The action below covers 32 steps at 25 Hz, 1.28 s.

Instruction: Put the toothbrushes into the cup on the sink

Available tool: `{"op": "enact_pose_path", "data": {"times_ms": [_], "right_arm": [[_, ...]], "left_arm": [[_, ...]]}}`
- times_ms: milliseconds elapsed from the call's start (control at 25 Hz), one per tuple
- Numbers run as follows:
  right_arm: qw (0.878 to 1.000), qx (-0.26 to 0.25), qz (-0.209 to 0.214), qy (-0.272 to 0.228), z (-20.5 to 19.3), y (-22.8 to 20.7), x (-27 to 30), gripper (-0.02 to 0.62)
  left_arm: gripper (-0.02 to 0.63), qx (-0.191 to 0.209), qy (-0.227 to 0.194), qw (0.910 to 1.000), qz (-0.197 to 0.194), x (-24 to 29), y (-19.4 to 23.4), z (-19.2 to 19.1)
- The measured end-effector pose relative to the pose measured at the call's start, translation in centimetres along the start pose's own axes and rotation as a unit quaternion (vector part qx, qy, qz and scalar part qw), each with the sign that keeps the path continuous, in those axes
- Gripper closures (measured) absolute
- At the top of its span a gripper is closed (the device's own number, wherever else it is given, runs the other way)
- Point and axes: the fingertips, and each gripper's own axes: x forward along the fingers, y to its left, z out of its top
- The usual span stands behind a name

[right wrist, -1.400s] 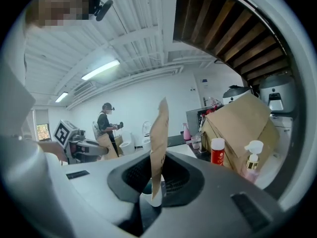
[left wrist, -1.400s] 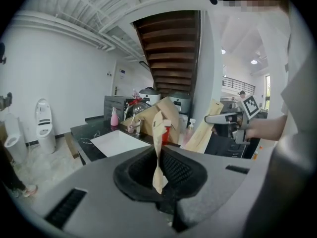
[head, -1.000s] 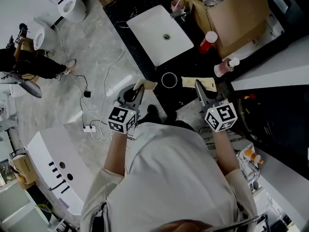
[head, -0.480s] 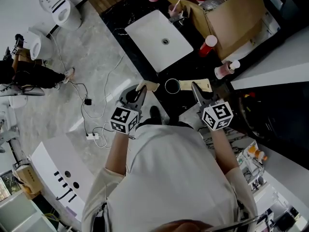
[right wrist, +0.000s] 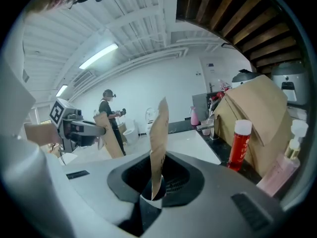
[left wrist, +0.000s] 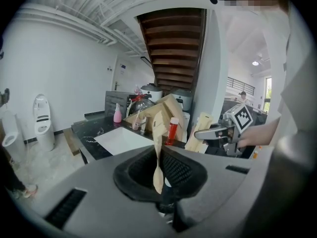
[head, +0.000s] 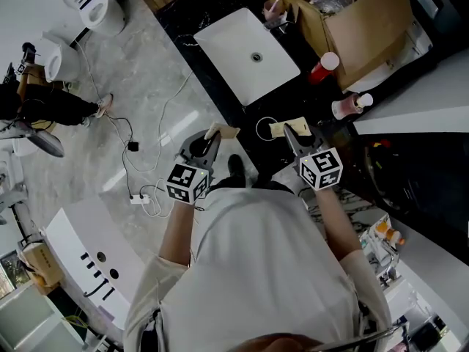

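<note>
Head view: below the white sink [head: 227, 39], the right gripper [head: 291, 133] has swung in, clamped on its wrapped toothbrush [head: 278, 129], whose tip is now at the cup [head: 264, 129]. The left gripper [head: 210, 139] grips the other toothbrush [head: 223, 130] nearby. Drop-in looks imminent.

Floor [head: 146, 79]: pale grey marble tile, glossy.
Surface [head: 179, 7]: black stone, white veining, running along floor edge.
Walls [left wrist: 64, 78]: plain white.
Ceiling [right wrist: 124, 29]: white ribbed panels; fluorescent tube [right wrist: 98, 56] lit.
Stair underside [left wrist: 171, 38]: dark timber slats overhead.
Toilet [head: 91, 2]: white, standing on floor.
Power strip [head: 139, 196]: white, lying on floor, cables attached.
White unit [head: 80, 248]: dark slots in top, lower left of head view.
</note>
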Motion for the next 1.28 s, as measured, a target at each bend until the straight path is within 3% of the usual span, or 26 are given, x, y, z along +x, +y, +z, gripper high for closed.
{"op": "enact_pose_path", "data": {"times_ms": [240,680,1280], "right_arm": [[0.999,-0.039,0.005,0.031,-2.8,0.3,2.2,0.535],[0.996,-0.062,0.011,0.07,-6.0,0.4,4.8,0.535],[0.99,-0.09,-0.018,0.106,-8.5,-0.1,6.3,0.518]], "left_arm": [[0.583,-0.006,0.004,1.0,0.006,-0.3,0.3,-0.6],[0.583,-0.013,0.013,0.9997,0.015,-1.1,0.8,-1.3],[0.583,-0.022,0.017,0.9995,0.015,-1.4,1.7,-2.3]]}}
